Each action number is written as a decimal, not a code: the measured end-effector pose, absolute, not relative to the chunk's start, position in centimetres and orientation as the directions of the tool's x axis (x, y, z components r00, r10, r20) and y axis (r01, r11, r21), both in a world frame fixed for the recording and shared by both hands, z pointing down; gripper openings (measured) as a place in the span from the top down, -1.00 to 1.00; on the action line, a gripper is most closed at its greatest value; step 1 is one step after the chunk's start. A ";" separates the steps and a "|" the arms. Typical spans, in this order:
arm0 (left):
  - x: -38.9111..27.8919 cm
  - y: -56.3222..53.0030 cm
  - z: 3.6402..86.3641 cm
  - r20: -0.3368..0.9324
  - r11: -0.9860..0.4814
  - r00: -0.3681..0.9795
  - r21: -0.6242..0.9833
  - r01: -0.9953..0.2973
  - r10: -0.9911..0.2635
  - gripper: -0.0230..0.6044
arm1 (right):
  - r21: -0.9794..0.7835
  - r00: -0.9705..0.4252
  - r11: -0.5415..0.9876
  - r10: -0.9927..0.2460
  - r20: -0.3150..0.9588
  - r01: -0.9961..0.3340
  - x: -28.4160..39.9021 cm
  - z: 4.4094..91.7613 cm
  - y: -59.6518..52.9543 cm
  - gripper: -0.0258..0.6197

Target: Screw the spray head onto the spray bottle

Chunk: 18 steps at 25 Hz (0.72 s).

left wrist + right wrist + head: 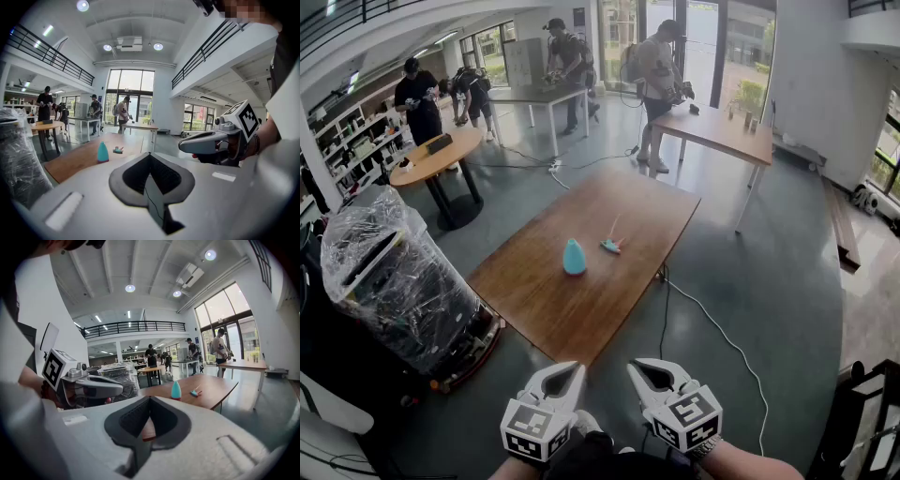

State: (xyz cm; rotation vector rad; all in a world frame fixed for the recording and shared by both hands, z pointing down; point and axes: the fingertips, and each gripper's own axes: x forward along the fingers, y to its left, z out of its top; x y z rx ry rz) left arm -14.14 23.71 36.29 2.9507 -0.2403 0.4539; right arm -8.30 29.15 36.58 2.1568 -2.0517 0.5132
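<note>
A teal spray bottle [574, 257] stands upright near the middle of a long wooden table [534, 300]; it shows too in the left gripper view as the bottle [102, 153] and in the right gripper view as the bottle [176, 390]. The spray head [612, 245], teal with a pink tube, lies on the table just right of the bottle, apart from it. Both grippers are held well short of the table's near end, at the bottom of the head view. My left gripper [562, 377] is shut and empty. My right gripper [650, 375] is shut and empty too.
A plastic-wrapped cart [398, 277] stands left of the table. A white cable [717, 328] runs across the floor on the right. Farther back are a round table [441, 155], other tables [722, 131] and several people [656, 70].
</note>
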 end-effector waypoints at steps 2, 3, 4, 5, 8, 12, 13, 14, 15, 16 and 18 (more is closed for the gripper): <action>-13.1 22.3 36.4 0.308 -0.977 0.943 0.121 -0.174 -0.129 0.88 | -0.134 0.032 -0.080 -0.944 0.329 -0.988 -7.1 36.6 27.8 0.94; -12.6 21.5 36.5 0.306 -0.977 0.943 0.123 -0.172 -0.127 0.88 | -0.129 0.036 -0.083 -0.942 0.332 -0.988 -6.5 36.6 27.1 0.95; -12.0 20.6 36.6 0.304 -0.977 0.945 0.127 -0.170 -0.125 0.88 | -0.123 0.039 -0.085 -0.941 0.337 -0.989 -5.8 36.6 26.3 0.94; -11.4 19.7 36.7 0.300 -0.977 0.946 0.131 -0.167 -0.121 0.88 | -0.116 0.042 -0.087 -0.939 0.342 -0.989 -5.1 36.6 25.5 0.95; -9.4 17.1 37.0 0.286 -0.976 0.953 0.154 -0.151 -0.102 0.88 | -0.085 0.060 -0.099 -0.927 0.371 -0.991 -2.5 36.9 22.9 0.94; -6.9 13.8 37.2 0.269 -0.975 0.961 0.187 -0.123 -0.069 0.88 | -0.059 0.081 -0.117 -0.900 0.429 -0.991 0.7 37.7 19.6 0.87; -6.5 13.0 37.2 0.269 -0.975 0.961 0.190 -0.117 -0.062 0.88 | -0.054 0.084 -0.120 -0.893 0.443 -0.991 1.3 37.9 18.7 0.85; -6.2 12.1 37.3 0.270 -0.975 0.961 0.191 -0.112 -0.057 0.88 | -0.048 0.087 -0.122 -0.886 0.456 -0.991 1.9 38.2 17.9 0.84; -5.8 11.4 37.4 0.271 -0.975 0.961 0.193 -0.108 -0.053 0.88 | -0.042 0.090 -0.124 -0.879 0.469 -0.991 2.5 38.4 17.1 0.83; -5.5 10.7 37.4 0.270 -0.975 0.961 0.197 -0.107 -0.051 0.88 | -0.035 0.092 -0.124 -0.871 0.482 -0.992 3.1 38.6 16.5 0.83; -4.9 9.9 37.6 0.269 -0.971 0.962 0.211 -0.111 -0.051 0.88 | -0.011 0.094 -0.115 -0.854 0.511 -0.993 4.3 39.1 15.5 0.81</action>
